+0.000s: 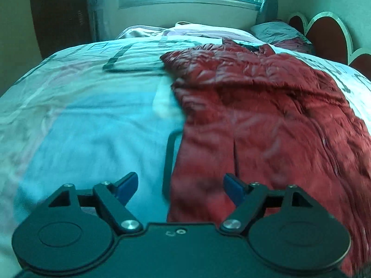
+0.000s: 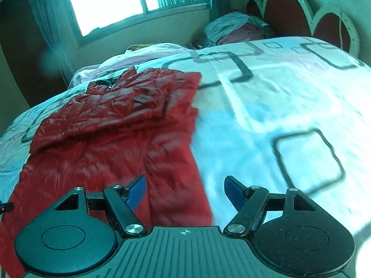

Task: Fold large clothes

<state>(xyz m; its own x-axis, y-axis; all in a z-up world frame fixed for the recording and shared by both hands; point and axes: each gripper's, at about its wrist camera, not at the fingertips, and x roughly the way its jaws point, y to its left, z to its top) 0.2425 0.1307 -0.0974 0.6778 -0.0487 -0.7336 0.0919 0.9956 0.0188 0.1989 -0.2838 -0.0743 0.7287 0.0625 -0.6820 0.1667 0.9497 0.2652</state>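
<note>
Both left gripper [image 1: 180,188] and right gripper [image 2: 185,191] empty, fingers open above red jacket [image 1: 266,115] on bed [image 1: 92,127]; risk of slippery padded cloth sliding out and fold shifting.

Red jacket [image 1: 266,115] hem blurred, cropped

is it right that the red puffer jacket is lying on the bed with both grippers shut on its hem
Not quite. The red puffer jacket does lie on the bed, but neither gripper is shut on it. The left wrist view shows the left gripper open and empty, and the right wrist view shows the right gripper open too.
</note>
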